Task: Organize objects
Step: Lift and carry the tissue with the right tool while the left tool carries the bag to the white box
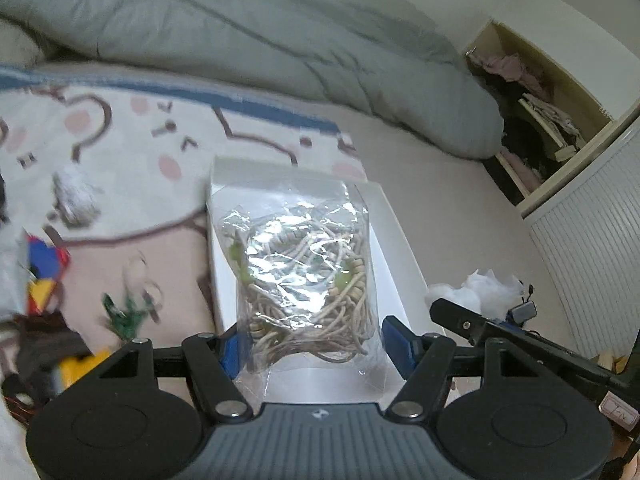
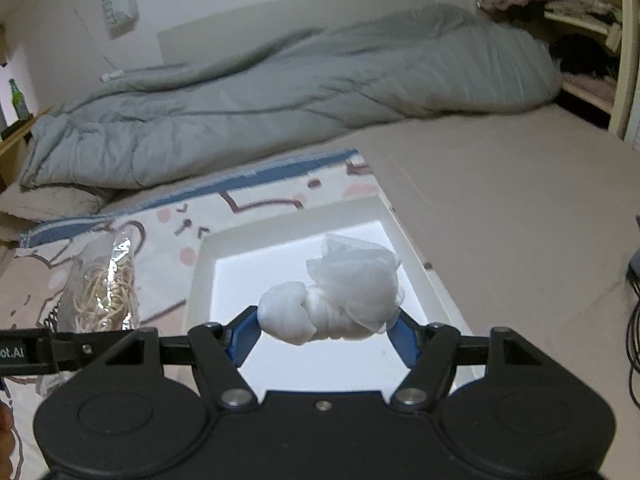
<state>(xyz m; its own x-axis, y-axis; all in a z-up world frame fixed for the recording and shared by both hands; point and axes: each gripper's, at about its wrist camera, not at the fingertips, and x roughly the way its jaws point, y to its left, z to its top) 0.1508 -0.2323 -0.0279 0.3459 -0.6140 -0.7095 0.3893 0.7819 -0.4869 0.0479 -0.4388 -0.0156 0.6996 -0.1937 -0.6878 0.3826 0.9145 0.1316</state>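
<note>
My left gripper (image 1: pixel 316 346) is shut on a clear plastic bag of beige cords and beads (image 1: pixel 304 276), which hangs over a shallow white box (image 1: pixel 400 232) on the bed. The right wrist view shows the same bag (image 2: pixel 100 292) to the left of the box (image 2: pixel 204 280). My right gripper (image 2: pixel 324 334) is shut on a knotted white plastic bundle (image 2: pixel 340 304) above the box's bright bottom. In the left wrist view that bundle (image 1: pixel 476 288) and the right tool's black body show at the right edge.
A grey duvet (image 2: pixel 260 108) lies heaped along the back of the bed. Under the box is a patterned blanket (image 1: pixel 132 148) with small items at its left: a green piece (image 1: pixel 124 316), a colourful packet (image 1: pixel 44 272), a white wad (image 1: pixel 76 196). Open shelves (image 1: pixel 536 120) stand at right, cables (image 2: pixel 634 320) beside them.
</note>
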